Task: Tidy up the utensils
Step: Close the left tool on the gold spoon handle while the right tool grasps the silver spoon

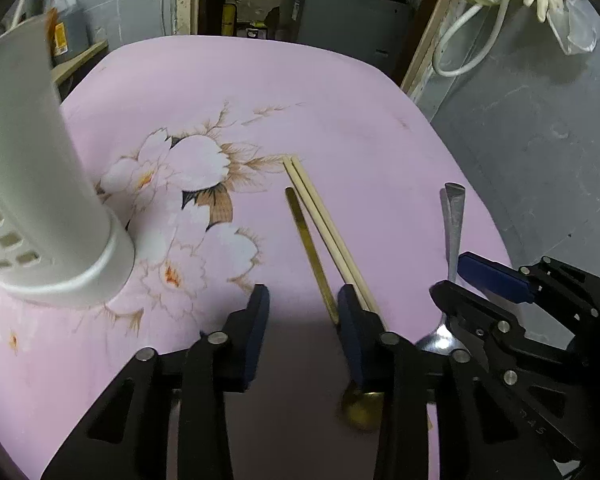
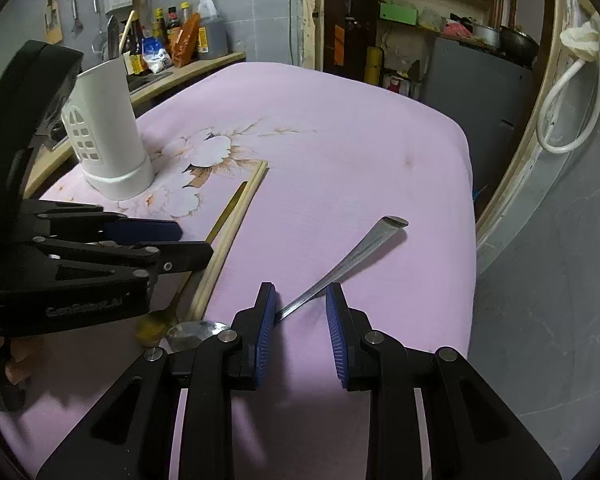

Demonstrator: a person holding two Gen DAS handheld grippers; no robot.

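Two narrow, empty grippers — left (image 1: 303,300), right (image 2: 301,304) — over two chopsticks (image 1: 320,220), two spoons (image 2: 340,268), one holder (image 2: 108,136).

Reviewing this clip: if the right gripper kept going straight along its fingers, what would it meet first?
Most likely the silver spoon: its handle runs up between the fingers of the right gripper. Past it, only bare pink tablecloth. Depth is uncertain.

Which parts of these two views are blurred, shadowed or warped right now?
Left wrist view: gold spoon bowl is smeared and lies in shadow; the white holder bulges with fisheye warp. Right wrist view: dark shadow on the pink tablecloth beneath the jaws; silver spoon handle end glints; picture edges bend.
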